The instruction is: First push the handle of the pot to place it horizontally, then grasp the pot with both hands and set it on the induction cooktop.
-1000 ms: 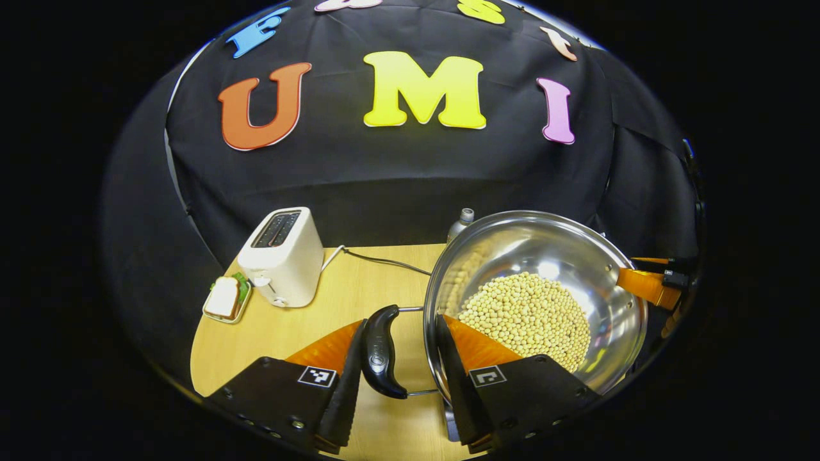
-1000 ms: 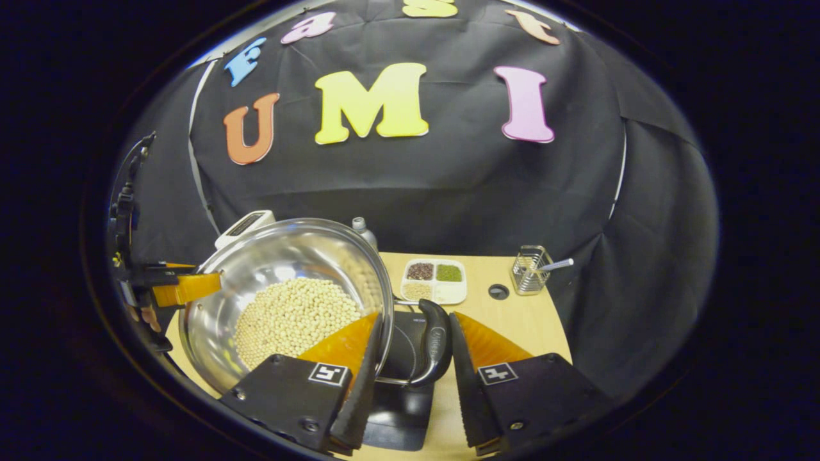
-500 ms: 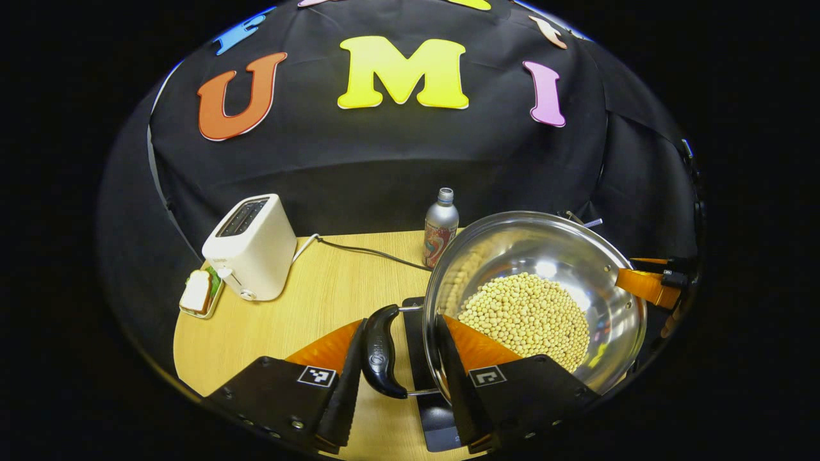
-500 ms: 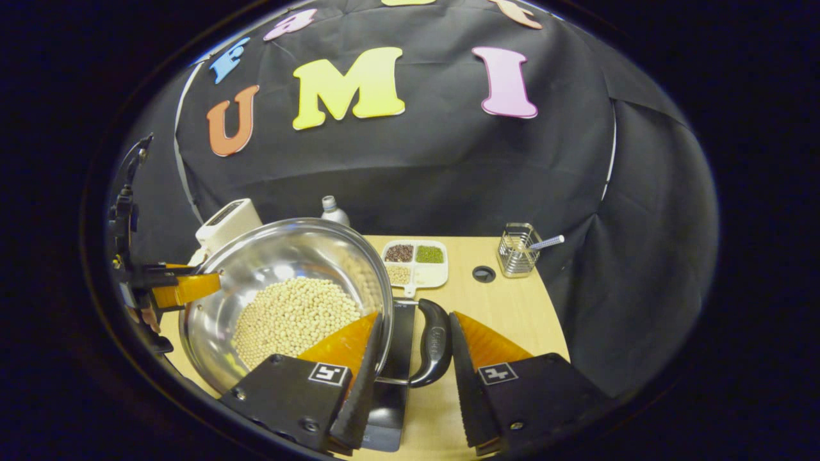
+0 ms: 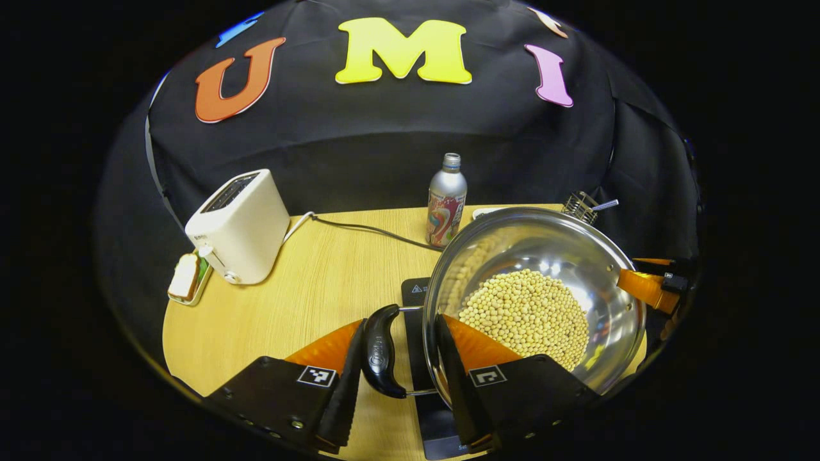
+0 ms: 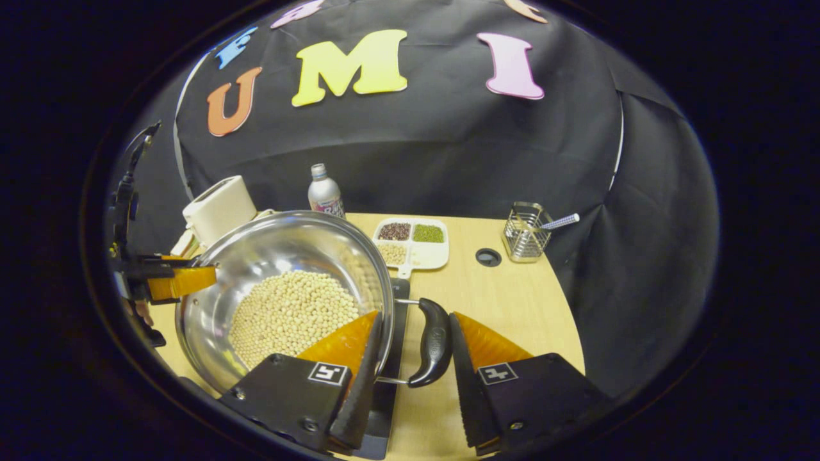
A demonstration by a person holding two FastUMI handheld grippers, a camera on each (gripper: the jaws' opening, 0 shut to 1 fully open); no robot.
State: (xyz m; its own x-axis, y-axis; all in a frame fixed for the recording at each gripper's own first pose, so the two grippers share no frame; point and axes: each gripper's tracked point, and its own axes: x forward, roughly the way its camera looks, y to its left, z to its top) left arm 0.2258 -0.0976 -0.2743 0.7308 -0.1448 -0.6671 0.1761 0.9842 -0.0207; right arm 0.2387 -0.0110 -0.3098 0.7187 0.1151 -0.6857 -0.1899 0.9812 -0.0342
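Here one steel pot of beans sits over the black induction cooktop, between two tools. The left tool straddles one black handle, the right tool the other handle; whether they pinch, I cannot tell. The surface lies bare toward one toaster and one bottle.

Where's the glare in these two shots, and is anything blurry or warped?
Left gripper view: bright highlights on the inner wall of the shiny steel pot above the pale beans; the wooden table edge bows from fisheye. Right gripper view: similar highlights inside the pot; the white divided tray looks sharp, no obvious motion blur.
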